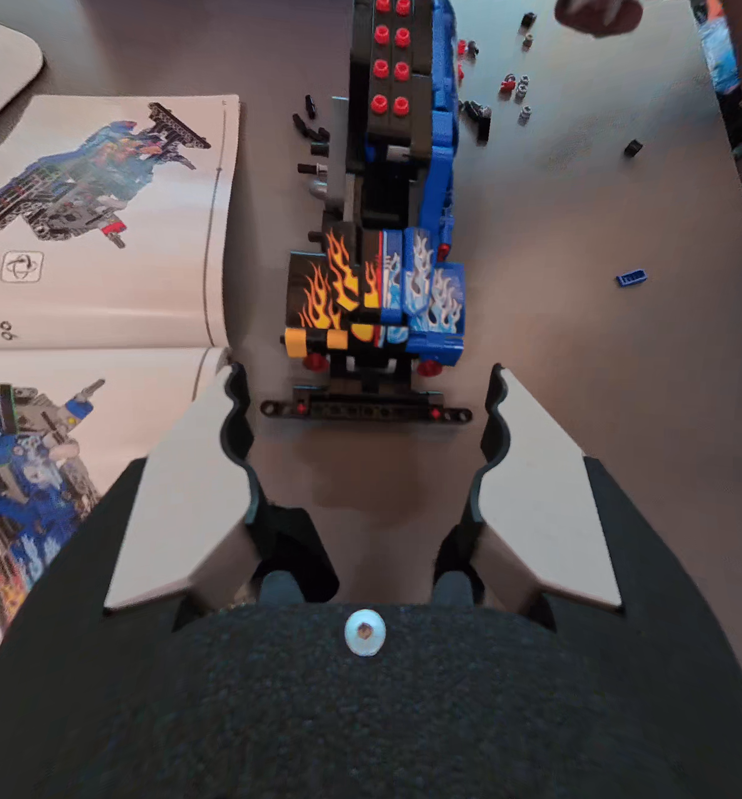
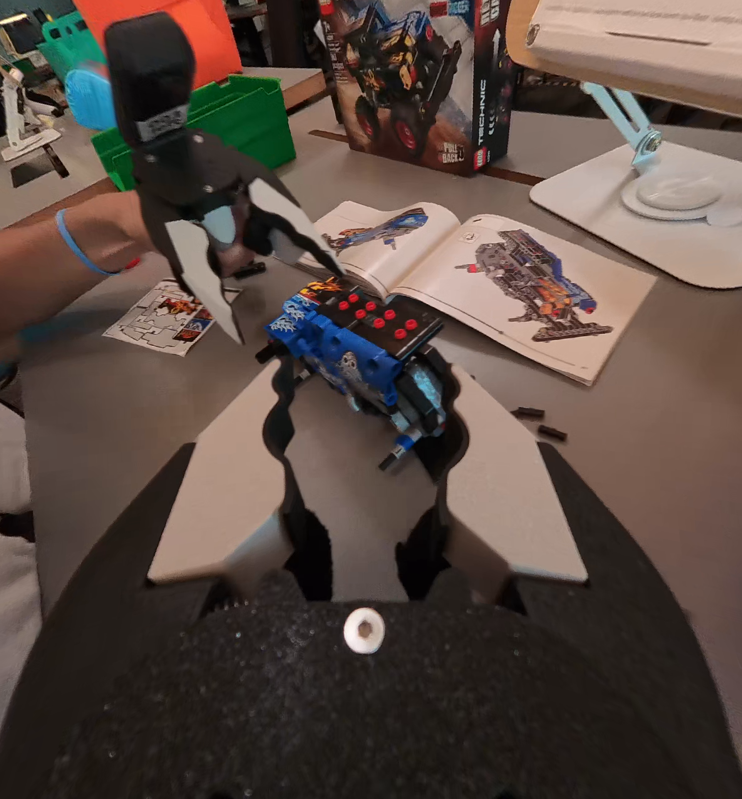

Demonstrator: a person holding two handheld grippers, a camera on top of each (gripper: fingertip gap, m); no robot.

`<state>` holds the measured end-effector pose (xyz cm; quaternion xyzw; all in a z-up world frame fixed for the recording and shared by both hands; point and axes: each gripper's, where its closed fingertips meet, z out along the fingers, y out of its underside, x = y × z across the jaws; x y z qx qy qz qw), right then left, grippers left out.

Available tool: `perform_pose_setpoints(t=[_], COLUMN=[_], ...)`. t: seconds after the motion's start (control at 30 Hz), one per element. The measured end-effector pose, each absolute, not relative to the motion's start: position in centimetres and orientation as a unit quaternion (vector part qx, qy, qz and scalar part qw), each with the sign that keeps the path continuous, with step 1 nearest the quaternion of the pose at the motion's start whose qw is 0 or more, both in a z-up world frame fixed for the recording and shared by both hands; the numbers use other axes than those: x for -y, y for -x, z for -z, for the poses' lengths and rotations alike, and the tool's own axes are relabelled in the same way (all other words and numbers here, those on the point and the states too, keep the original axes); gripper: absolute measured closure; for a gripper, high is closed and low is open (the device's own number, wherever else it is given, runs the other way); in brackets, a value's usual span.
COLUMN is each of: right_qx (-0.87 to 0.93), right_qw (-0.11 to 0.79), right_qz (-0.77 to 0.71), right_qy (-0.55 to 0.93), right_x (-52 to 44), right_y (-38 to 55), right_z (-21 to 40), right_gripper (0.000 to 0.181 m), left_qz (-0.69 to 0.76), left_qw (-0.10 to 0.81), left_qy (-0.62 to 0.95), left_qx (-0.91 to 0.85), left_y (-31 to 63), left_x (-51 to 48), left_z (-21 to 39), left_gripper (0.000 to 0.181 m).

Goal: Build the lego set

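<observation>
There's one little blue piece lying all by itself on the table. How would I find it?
Start at the half-built truck in the middle of the grey table. Look to its flame-decorated end, then out to the side away from the open instruction booklet. The small blue piece lies alone there, while the other loose bits are black, grey or red.

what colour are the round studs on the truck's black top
Red studs on the lego truck; clearest in the left wrist view.

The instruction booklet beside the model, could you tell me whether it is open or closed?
Open: the instruction booklet lies flat on the table, two illustrated pages spread.
</observation>
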<state>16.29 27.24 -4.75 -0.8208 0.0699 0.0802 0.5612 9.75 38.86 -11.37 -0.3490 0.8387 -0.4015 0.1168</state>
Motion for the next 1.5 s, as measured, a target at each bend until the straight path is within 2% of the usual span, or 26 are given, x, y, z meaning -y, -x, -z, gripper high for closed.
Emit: perform_pose_setpoints(t=[0.1,0.23,0.33,0.5,0.67,0.8,1.0,1.1,1.17,1.2,1.27,1.3,1.37,1.43,1.5], right_qx=[-0.101,-0.166,-0.187,-0.123,0.034,0.15,0.213,0.218,0.223,0.217,0.178,0.149,0.08,-0.005,-0.047], right_qw=[0.554,0.543,0.56,0.565,0.556,0.518,0.461,0.48,0.488,0.487,0.482,0.476,0.474,0.489,0.505], right_qz=[-0.043,-0.019,-0.017,-0.031,-0.11,-0.164,-0.215,-0.233,-0.195,-0.173,-0.132,-0.105,-0.062,-0.09,-0.128], right_qy=[0.825,0.823,0.807,0.815,0.823,0.826,0.834,0.817,0.821,0.828,0.848,0.86,0.875,0.867,0.852], right_x=[-28.9,-30.7,-31.1,-32.4,-35.3,-37.5,-38.3,-38.3,-38.3,-38.1,-37.1,-36.4,-35.1,-34.7,-35.4], right_y=[-16.0,-15.8,-15.9,-14.0,-10.0,-7.8,-6.8,-6.8,-7.2,-7.6,-8.5,-9.0,-9.2,-6.8,-4.0], right_z=[6.7,8.3,7.8,6.5,4.0,4.8,7.7,7.9,8.1,8.3,8.3,8.3,8.0,7.9,8.1], right_gripper=[0.088,0.104,0.122,0.123,0.126,0.126,0.124,0.124,0.12,0.109,0.092,0.089,0.088,0.09,0.08], left_qz=[0.396,0.413,0.402,0.404,0.394,0.39,0.375,0.363,0.366,0.378,0.404,0.409,0.435,0.452,0.445], left_qw=[0.11,0.065,0.077,0.116,0.185,0.234,0.255,0.271,0.268,0.259,0.242,0.23,0.183,0.159,0.15], left_qy=[0.338,0.341,0.357,0.423,0.52,0.594,0.661,0.668,0.661,0.653,0.632,0.623,0.606,0.6,0.587], left_qx=[-0.847,-0.842,-0.84,-0.803,-0.735,-0.663,-0.597,-0.59,-0.597,-0.603,-0.616,-0.625,-0.641,-0.641,-0.66], left_y=[-11.3,-10.8,-9.8,-6.9,-2.3,-0.3,0.7,0.7,0.5,0.6,0.7,0.9,1.3,1.2,1.3], left_x=[-38.3,-36.8,-36.6,-36.9,-37.6,-37.7,-36.9,-36.7,-36.5,-36.1,-35.6,-35.6,-34.8,-34.3,-33.2], left_z=[12.1,12.4,12.4,10.6,9.0,10.3,12.1,12.2,12.1,12.0,11.8,12.0,12.2,11.9,12.0], left_gripper=[0.083,0.095,0.096,0.096,0.096,0.097,0.097,0.097,0.099,0.101,0.083,0.079,0.085,0.085,0.087])
